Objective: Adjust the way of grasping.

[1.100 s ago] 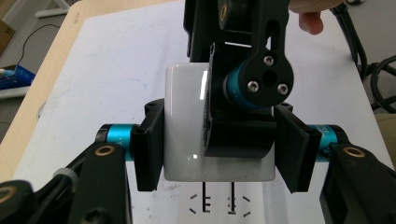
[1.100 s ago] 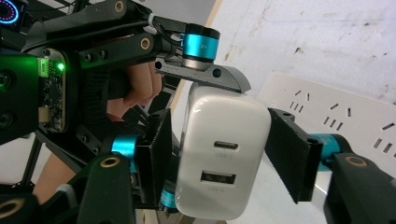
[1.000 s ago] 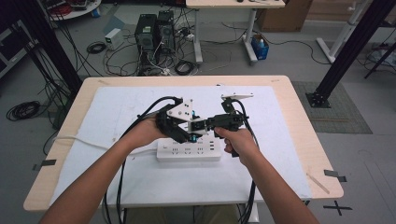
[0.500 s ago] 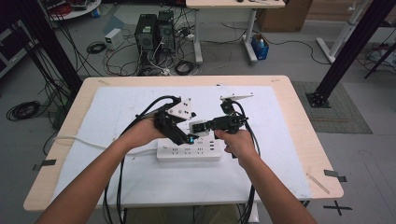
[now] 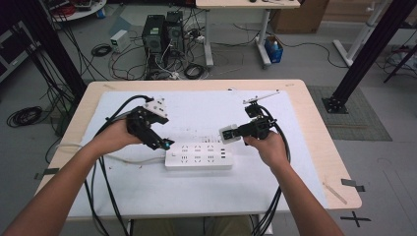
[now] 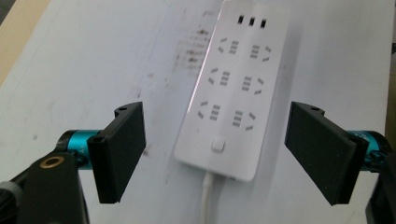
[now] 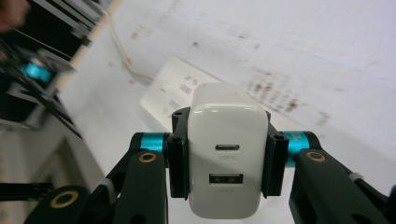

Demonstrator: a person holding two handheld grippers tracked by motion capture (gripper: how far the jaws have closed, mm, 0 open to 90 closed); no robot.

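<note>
The right hand-held gripper (image 5: 231,133) is clamped on a white charger block (image 7: 227,154), its two black jaws pressing the block's flanks. In the right gripper view the block sits squarely between the jaws, its end face turned to the camera with an oval port above a rectangular one. From the high view the block sticks out at the tip of that gripper, raised off the bench (image 5: 314,123) and hanging above and just beyond the right end of the white power strip (image 5: 198,156), not touching it.

The left hand-held gripper (image 5: 164,143) is released: its jaws have just been opening and stand wide apart with nothing between the pads. In the left gripper view the strip (image 6: 236,84) lies on the white sheet (image 6: 102,56) ahead of and below the open jaws, running away from them, its rocker switch and white cord at the near end and three small ports at the far end. The pads (image 6: 122,149) are clear of the strip on both sides. From the high view this gripper hovers at the strip's left end, just above it, with the person's left hand (image 5: 112,139) wrapped around its body.

The strip lies flat between the two grippers, and its cord (image 5: 123,158) leads away under the left forearm.
</note>
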